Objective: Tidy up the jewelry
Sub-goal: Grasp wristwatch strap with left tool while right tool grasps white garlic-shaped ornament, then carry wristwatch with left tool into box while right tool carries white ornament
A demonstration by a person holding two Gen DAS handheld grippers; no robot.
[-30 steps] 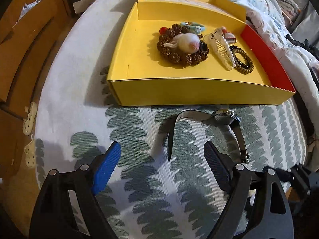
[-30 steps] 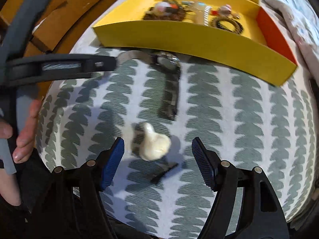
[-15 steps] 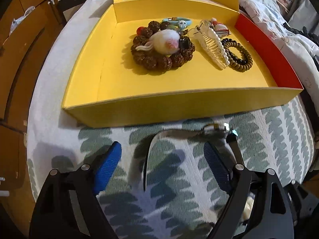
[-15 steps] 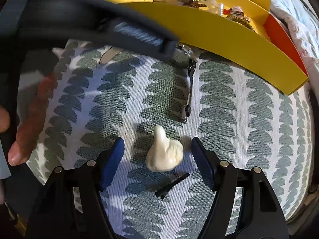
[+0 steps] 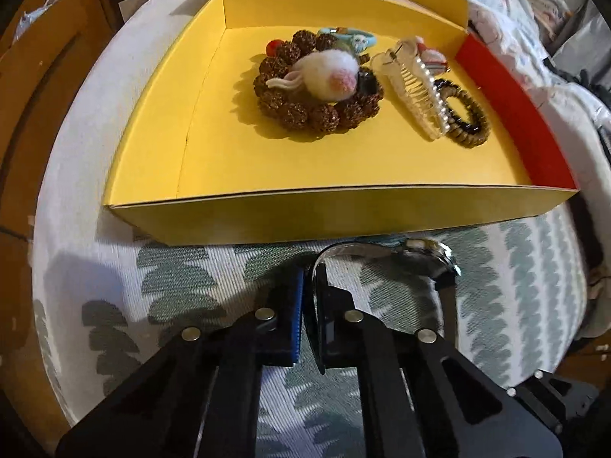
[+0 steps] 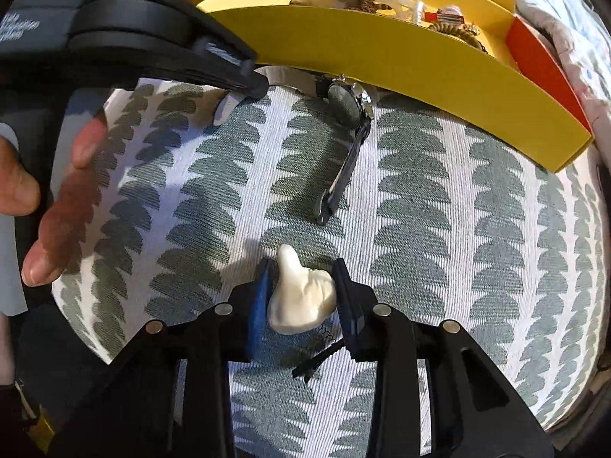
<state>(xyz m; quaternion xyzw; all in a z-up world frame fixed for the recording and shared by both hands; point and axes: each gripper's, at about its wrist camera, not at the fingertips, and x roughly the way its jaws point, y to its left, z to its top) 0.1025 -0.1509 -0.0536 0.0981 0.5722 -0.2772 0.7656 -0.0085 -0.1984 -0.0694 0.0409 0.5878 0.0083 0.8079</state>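
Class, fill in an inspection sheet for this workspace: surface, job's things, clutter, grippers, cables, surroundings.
Surface: leaf-patterned cloth, on a bed.
Job's things: yellow tray holds brown bead bracelet, clear hair claw, dark coil bracelet; wristwatch lies before the tray; cream hair clip.
Clutter: nothing seen.
Grippers: left gripper shut on the wristwatch's strap; right gripper shut on the cream hair clip.
Cables: nothing seen.
Surroundings: wooden furniture, rumpled bedding.
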